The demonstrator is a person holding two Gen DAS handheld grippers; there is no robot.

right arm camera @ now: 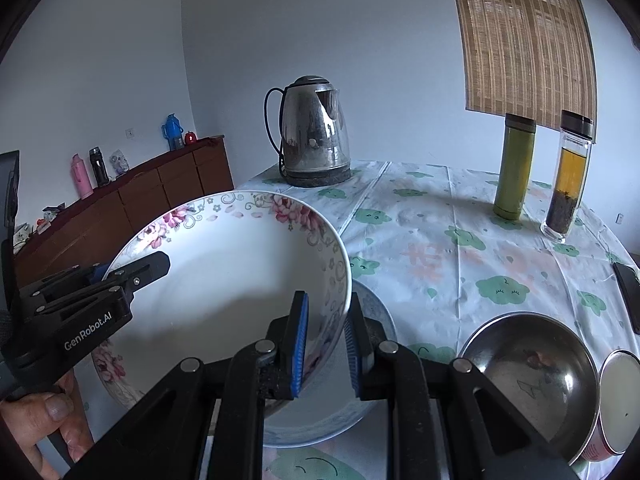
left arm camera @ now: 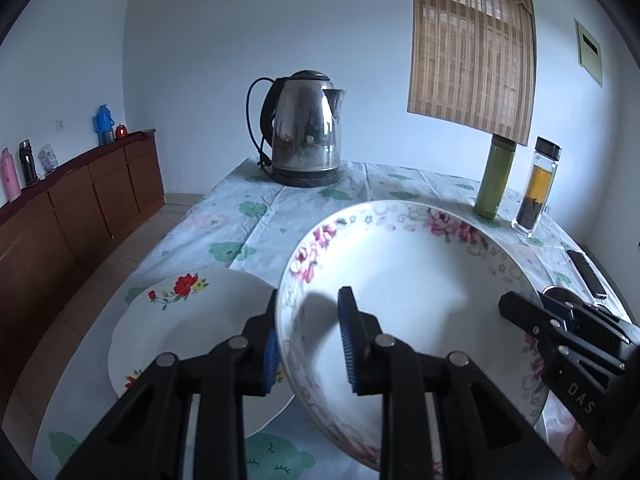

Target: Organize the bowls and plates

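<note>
Gripping opposite sides of the same dish here: a big white porcelain bowl with pink roses around the rim [left arm camera: 400, 264], held up off the table and tilted. The left gripper [left arm camera: 310, 344] has its blue-padded fingers [left arm camera: 347, 344] clamped over the bowl's left rim, one pad outside, one inside. The right gripper [right arm camera: 326, 350] does the same on the opposite rim, wall pinched between its blue pads [right arm camera: 301, 344]. So both are clenched on the bowl, nothing loose.

Under and left of the bowl, in the left wrist view, sits a flat white plate with red flower prints [left arm camera: 188, 320] on the table with the cloud-print plastic cloth [left arm camera: 248, 216]. In the right wrist view a pale plate with a bluish rim [right arm camera: 376, 312] lies right below the raised bowl, mostly hidden by it. Just right of that is a shiny steel bowl [right arm camera: 532, 364], and touching or nearly touching it at the frame edge is a red-sided cup with a white inside [right arm camera: 620, 396], can't say which.

Further back: a stainless electric kettle [left arm camera: 306, 128], a green thermos flask [left arm camera: 496, 176] and beside it a clear glass tea bottle with a black cap [left arm camera: 538, 188]. A dark phone [left arm camera: 586, 274] lies near the right table edge. A person's hand [right arm camera: 44, 412] shows on the left gripper's handle.
</note>
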